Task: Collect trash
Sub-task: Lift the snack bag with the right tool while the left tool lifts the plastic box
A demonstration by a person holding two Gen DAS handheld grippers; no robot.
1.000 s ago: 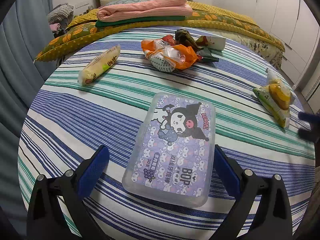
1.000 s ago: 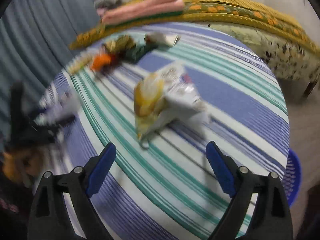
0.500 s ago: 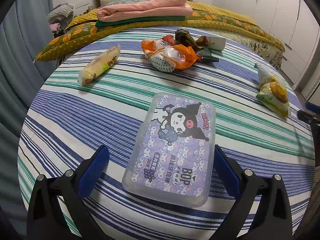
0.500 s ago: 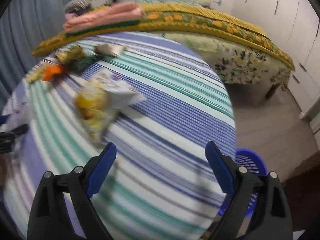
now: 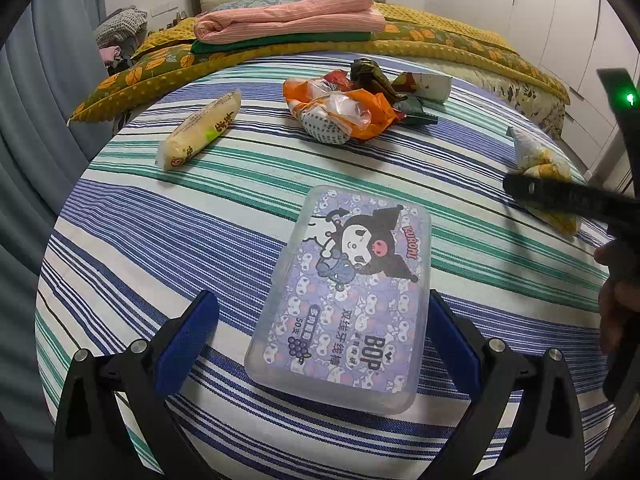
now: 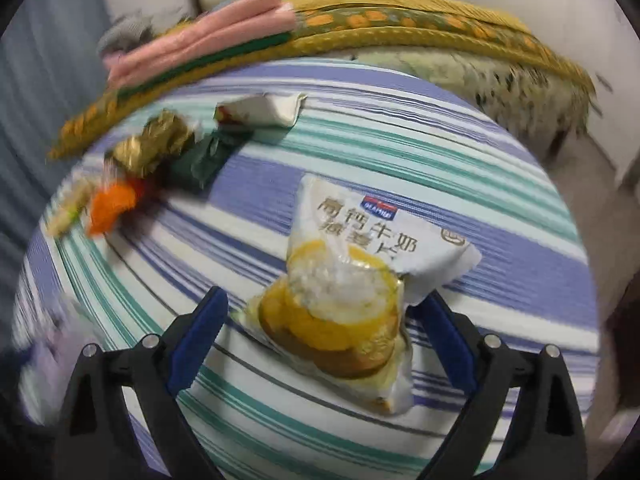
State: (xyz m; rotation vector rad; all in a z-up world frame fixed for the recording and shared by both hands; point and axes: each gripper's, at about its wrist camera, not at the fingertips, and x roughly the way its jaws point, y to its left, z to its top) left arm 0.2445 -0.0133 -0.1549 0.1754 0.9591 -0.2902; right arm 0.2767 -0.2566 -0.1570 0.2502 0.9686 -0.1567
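A clear plastic box with a purple cartoon label [image 5: 348, 292] lies on the striped tablecloth [image 5: 160, 232]. My left gripper [image 5: 320, 316] is open, one blue finger on each side of the box's near end. A white-and-yellow snack bag [image 6: 344, 280] lies between the open fingers of my right gripper [image 6: 324, 308], which are not pressing it. In the left wrist view that bag [image 5: 536, 156] sits at the table's right edge, partly behind the right gripper's black finger [image 5: 560, 196]. An orange plastic bag [image 5: 340, 108], dark wrappers [image 5: 372, 76] and a long yellow packet [image 5: 200, 132] lie farther back.
A crushed white carton [image 6: 264, 110] lies at the table's far side. A bed with a yellow patterned cover [image 5: 440, 40] and folded pink and green blankets [image 5: 288, 24] stands right behind the table. A grey curtain [image 5: 36, 100] hangs on the left. Floor [image 6: 592, 200] shows right of the table.
The right gripper swung back left from the table's right edge and closed in on the snack bag, which now lies between its fingers. The left gripper and purple box have not moved.
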